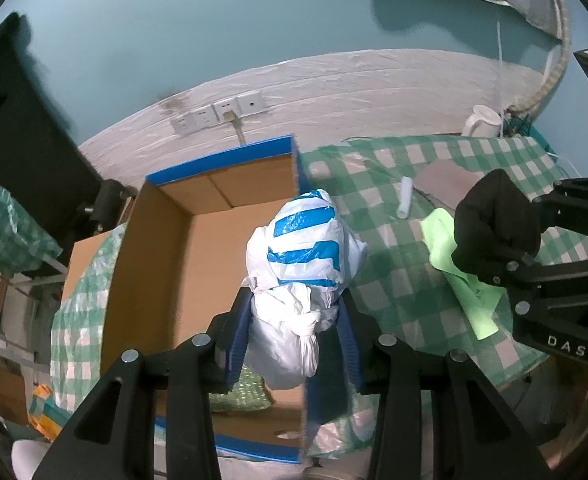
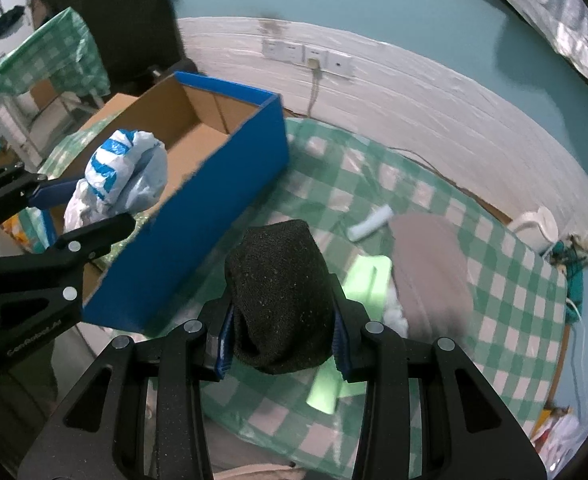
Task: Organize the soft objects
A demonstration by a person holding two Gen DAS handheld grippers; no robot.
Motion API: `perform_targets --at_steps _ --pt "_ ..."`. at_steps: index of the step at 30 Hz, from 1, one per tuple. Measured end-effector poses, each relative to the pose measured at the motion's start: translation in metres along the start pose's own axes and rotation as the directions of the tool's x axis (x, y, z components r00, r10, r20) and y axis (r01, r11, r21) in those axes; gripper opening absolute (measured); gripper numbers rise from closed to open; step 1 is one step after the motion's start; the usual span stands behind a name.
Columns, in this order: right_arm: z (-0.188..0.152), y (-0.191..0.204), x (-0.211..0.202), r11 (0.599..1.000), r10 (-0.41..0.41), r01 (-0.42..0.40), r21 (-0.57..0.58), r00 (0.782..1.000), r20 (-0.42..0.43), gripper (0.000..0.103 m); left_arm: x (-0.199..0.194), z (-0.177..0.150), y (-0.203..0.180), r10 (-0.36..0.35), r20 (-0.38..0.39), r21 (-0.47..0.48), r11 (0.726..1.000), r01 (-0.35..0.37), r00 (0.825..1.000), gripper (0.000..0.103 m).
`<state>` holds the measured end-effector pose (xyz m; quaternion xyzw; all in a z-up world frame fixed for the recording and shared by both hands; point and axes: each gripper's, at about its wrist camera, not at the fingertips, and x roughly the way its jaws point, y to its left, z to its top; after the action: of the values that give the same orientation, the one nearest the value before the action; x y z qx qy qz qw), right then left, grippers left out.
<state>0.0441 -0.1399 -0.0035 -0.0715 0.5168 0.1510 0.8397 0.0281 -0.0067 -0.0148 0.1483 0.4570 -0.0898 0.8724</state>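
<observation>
My left gripper [image 1: 294, 320] is shut on a knotted white plastic bag with blue stripes [image 1: 304, 256] and holds it above the right side of an open blue cardboard box [image 1: 161, 240]. The bag also shows in the right wrist view [image 2: 113, 176], over the box [image 2: 221, 208]. My right gripper [image 2: 281, 320] is shut on a black rolled sock [image 2: 279, 296] above the green checked tablecloth [image 2: 494, 288], right of the box. The sock also shows in the left wrist view [image 1: 494, 232]. A light green cloth [image 2: 366, 280] lies on the table under the sock.
A small white roll [image 2: 370, 224] and a beige cloth [image 2: 430, 264] lie on the table. A green packet [image 1: 241, 396] lies inside the box. A white kettle [image 2: 538, 224] stands at the far table edge. Wall sockets [image 1: 217, 116] sit behind the box.
</observation>
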Motion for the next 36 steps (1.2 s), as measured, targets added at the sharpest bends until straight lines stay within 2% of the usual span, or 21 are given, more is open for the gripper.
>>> perform_targets --at_steps 16,36 --pt "0.042 0.067 0.022 0.991 0.049 -0.049 -0.125 0.999 -0.002 0.038 0.007 -0.017 0.06 0.047 -0.021 -0.103 0.993 -0.049 0.999 0.041" --pt "0.072 0.136 0.063 0.972 0.105 -0.115 -0.203 0.993 -0.057 0.039 0.035 -0.047 0.106 0.088 -0.115 -0.18 0.978 -0.108 0.989 0.042"
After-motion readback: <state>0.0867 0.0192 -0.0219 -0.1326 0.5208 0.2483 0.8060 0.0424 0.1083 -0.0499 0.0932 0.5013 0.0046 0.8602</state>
